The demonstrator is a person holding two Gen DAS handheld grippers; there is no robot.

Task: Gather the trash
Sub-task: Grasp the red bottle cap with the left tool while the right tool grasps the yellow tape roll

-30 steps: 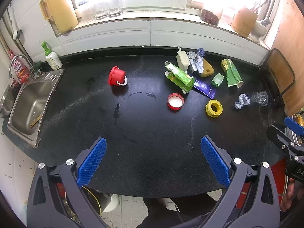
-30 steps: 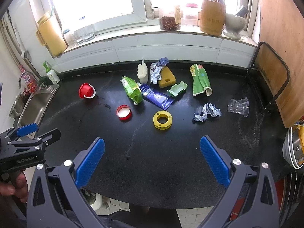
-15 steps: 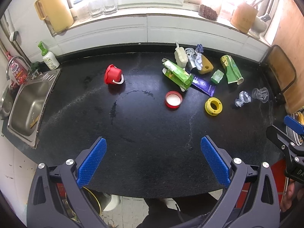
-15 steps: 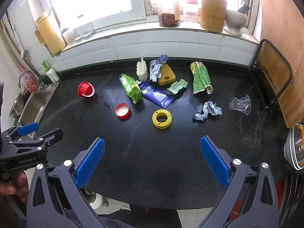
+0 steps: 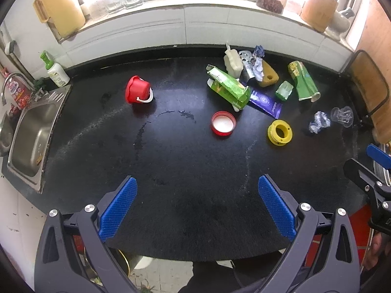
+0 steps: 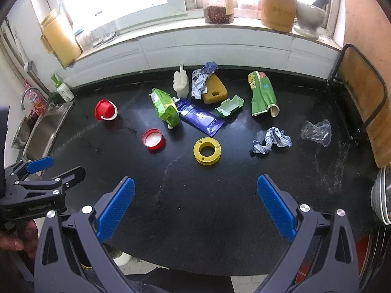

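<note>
Trash lies scattered on the black countertop (image 5: pixel 185 161): a red lid (image 5: pixel 223 123), a yellow tape spool (image 5: pixel 279 132), a green carton (image 5: pixel 228 88), a purple wrapper (image 5: pixel 266 101), crumpled foil (image 5: pixel 319 122), a clear plastic cup (image 5: pixel 342 116), a green chip bag (image 5: pixel 303 81) and a small red bucket (image 5: pixel 137 92). The same items show in the right wrist view: lid (image 6: pixel 153 139), spool (image 6: pixel 207 150), foil (image 6: pixel 272 141), cup (image 6: pixel 317 132). My left gripper (image 5: pixel 195 207) and right gripper (image 6: pixel 195 206) are both open and empty, over the counter's near edge.
A steel sink (image 5: pixel 31 136) sits at the left end with a soap bottle (image 5: pixel 55 69) behind it. A yellow sponge (image 6: pixel 215 91) and white bottle (image 6: pixel 181 83) lie at the back. A wire rack (image 6: pixel 361 92) with a wooden board stands at the right. Stacked plates (image 6: pixel 381 195) are at far right.
Both grippers have drifted slightly; the trash appears a little higher and farther in the left wrist view. Nothing was grasped or moved on the counter.
</note>
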